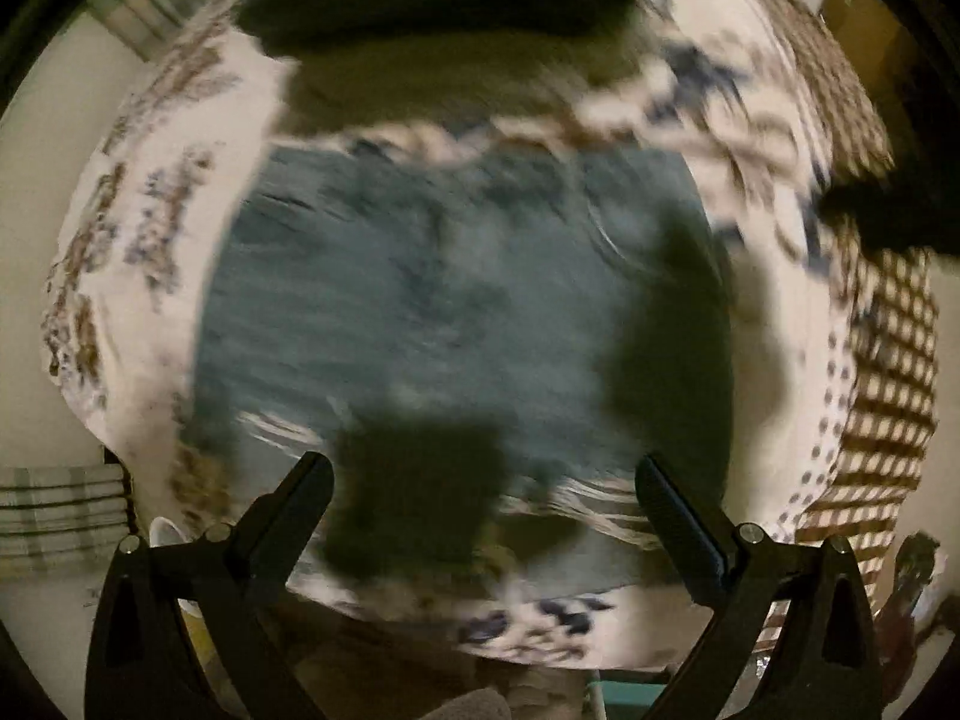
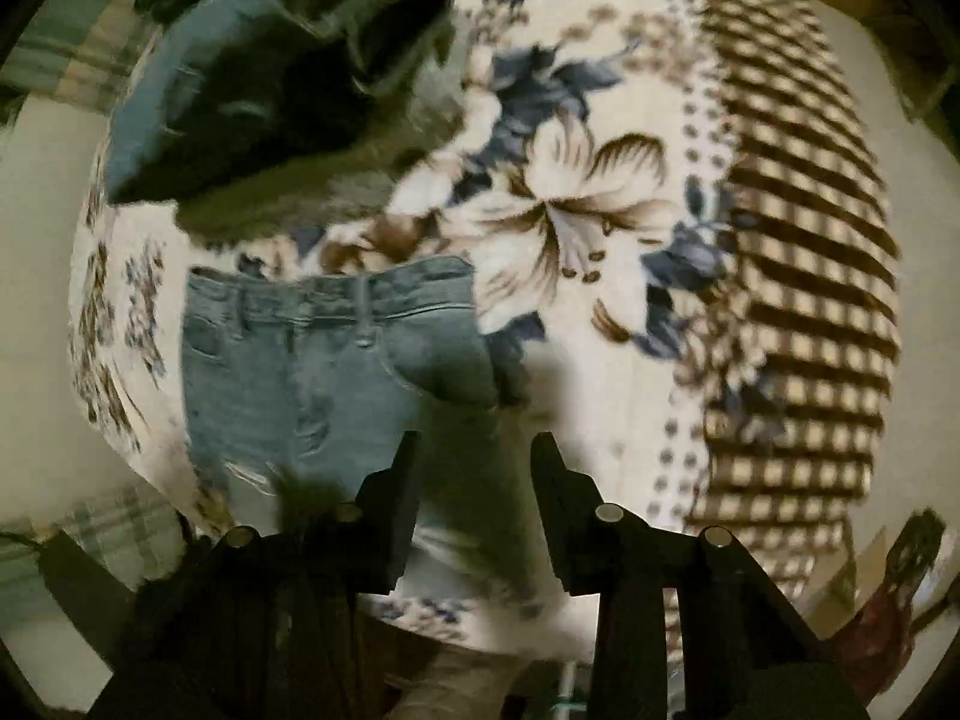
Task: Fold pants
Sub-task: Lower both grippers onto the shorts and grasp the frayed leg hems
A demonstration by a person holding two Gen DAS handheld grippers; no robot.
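Folded blue jeans (image 2: 336,372) lie on a floral blanket (image 2: 576,204), waistband at the far side. In the left wrist view the jeans (image 1: 456,300) fill the middle, blurred by motion. My left gripper (image 1: 483,480) is open and empty, hovering above the jeans' near edge. My right gripper (image 2: 474,456) is open and empty, above the jeans' right near edge.
A pile of dark and light-blue clothes (image 2: 282,84) lies on the blanket beyond the jeans; it also shows in the left wrist view (image 1: 432,6). The blanket has a brown checked border (image 2: 804,276) on the right. A plaid cloth (image 1: 60,510) hangs at the left.
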